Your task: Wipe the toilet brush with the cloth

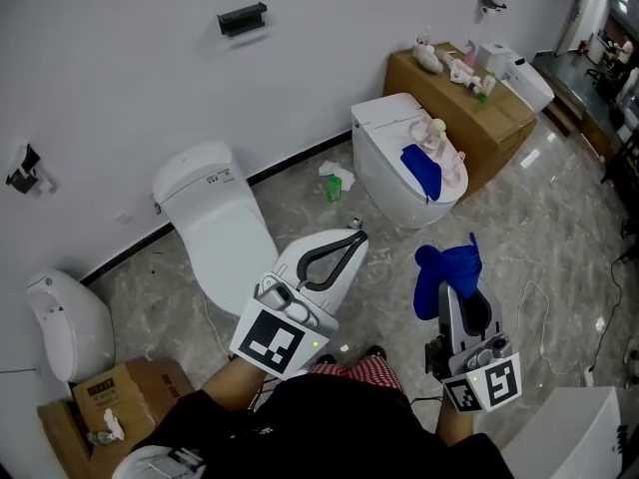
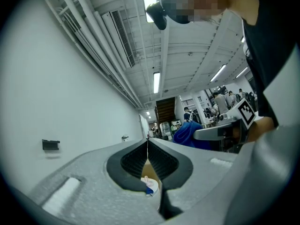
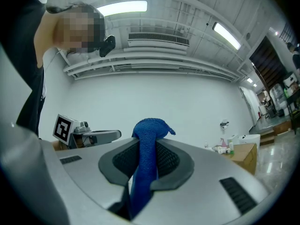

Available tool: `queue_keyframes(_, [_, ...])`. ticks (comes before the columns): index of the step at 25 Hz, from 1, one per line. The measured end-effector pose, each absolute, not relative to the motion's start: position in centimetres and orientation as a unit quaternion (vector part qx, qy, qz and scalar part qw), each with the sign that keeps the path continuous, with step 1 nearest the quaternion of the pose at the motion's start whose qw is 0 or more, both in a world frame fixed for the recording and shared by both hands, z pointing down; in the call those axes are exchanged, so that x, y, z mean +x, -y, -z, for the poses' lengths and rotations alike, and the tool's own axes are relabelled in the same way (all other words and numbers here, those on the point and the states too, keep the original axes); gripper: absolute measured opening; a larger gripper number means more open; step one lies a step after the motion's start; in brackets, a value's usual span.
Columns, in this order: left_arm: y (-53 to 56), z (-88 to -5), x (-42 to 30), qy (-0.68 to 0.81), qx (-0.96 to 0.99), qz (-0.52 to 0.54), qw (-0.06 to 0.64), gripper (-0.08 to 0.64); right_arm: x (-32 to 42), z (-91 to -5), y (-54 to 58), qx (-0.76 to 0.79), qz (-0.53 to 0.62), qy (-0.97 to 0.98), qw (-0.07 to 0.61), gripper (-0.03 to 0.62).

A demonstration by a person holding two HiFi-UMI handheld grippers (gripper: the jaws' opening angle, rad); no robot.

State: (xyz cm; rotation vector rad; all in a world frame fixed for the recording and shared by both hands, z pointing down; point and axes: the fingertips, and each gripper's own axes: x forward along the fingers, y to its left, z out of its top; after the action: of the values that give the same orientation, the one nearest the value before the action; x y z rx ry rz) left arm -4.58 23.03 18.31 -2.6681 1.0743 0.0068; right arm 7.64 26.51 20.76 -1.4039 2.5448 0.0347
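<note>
In the head view the left claw [image 1: 353,234] sits at mid-frame and points up-frame, its jaws shut on each other with nothing between them; by my reading it is kept free to take the brush by its handle. The right claw [image 1: 451,289], at lower right, is clamped on the blue cloth [image 1: 447,267]; the cloth bunches above the jaw tips, so a loose wad faces forward, ready to rub against something. Both claws point toward the toilet [image 1: 384,173] at upper centre-right, whose lid carries a blue bundle [image 1: 422,171] and a pale pink thing [image 1: 439,140]; I cannot pick out the toilet brush for certain, and whether that pink thing is it I cannot tell. A green bottle [image 1: 333,187] stands on the floor just left of this toilet.

In the left gripper view the dark pads meet along one line at lower centre, and the left claw [image 2: 148,143] is closed and empty; the gap below the pads shows only a small pale-and-blue patch too small to name. At right of frame the right claw's body [image 2: 220,132] shows with the cloth [image 2: 186,132] beside it.

In the right gripper view the right claw [image 3: 145,149] grips the cloth [image 3: 149,125], which runs up between the pads and folds over at their tips; no brush shows here.
</note>
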Motion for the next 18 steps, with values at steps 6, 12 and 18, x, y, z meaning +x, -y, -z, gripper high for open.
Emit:
queue_keyframes(6, [-20.6, -18.5, -2.9, -0.379, -0.916, 0.009, 0.135, 0.008, 9.4, -20.7, -23.1, -0.467, -0.005, -0.876, 0.119, 0.067])
queue_keyframes(12, [-17.6, -18.5, -1.1, -0.400, -0.906, 0.020, 0.136, 0.008, 11.1, -20.5, -19.2, -0.442, -0.010, -0.889, 0.117, 0.067])
queue_keyframes(18, [-15.4, -18.5, 0.6, -0.418, -0.899, 0.025, 0.131, 0.008, 12.4, -20.7, -16.3, -0.414, -0.001, -0.902, 0.122, 0.066])
